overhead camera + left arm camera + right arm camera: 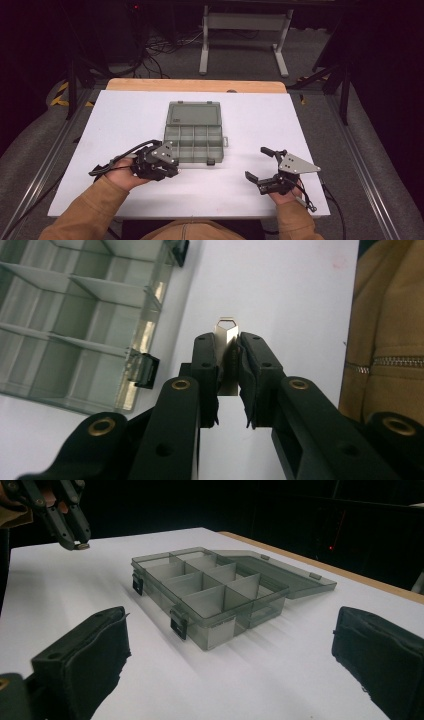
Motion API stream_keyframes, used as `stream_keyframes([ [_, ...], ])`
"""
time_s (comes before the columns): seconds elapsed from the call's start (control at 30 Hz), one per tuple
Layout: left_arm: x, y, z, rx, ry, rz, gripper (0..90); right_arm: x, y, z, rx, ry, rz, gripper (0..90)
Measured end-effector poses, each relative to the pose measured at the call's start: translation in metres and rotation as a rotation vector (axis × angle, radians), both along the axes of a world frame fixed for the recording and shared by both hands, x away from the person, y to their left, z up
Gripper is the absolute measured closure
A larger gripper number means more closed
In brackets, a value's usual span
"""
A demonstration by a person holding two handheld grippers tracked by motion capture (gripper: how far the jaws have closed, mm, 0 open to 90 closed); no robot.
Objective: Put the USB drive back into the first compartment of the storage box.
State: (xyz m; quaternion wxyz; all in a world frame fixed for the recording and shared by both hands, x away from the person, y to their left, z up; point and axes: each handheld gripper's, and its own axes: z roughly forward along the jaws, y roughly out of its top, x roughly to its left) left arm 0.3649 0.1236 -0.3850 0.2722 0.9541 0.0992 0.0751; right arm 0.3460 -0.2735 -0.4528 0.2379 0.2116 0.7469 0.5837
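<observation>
The clip (227, 335) — a thin flat metal piece with a cut-out near its tip — is sitting clamped between the jaws of the left gripper (227, 357), its end poking out past them. In the high view that gripper (159, 161) is hovering at about 7 o'clock from the box (194, 132), just beside its front left corner; in the right gripper view the same gripper (75, 539) is hanging over the table (300, 675) at about 10 o'clock with a small glint of metal at its tip.

The clip is probably going to handle as light, stiff and slick, so a grip across its flat faces, as here, is looking like the sound one; an edge-on pinch would likely let it twist or slip out.

The box is lying open on the white table, its lid (194, 113) folded back flat at 12 o'clock, its tray divided into 8 compartments that are looking empty. 2 black latches (179, 622) are hanging on its front wall.

The right gripper (266, 168) is resting near the table's front edge at about 4 o'clock from the box, its jaws standing wide apart and holding nothing.

No brand, label or readable writing is showing on the box or the clip.
</observation>
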Motion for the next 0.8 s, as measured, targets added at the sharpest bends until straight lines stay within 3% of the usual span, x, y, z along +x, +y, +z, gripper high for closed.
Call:
stream_keyframes([
  [0.4,0.020,0.013,0.011,-0.110,-0.014,0.135,78.4,0.000,0.000,0.000,-0.002,0.000,0.000,2.3],
  [0.8,0.042,0.022,0.014,-0.185,-0.015,0.263,78.4,0.000,0.000,0.000,-0.003,0.000,0.003,2.3],
])
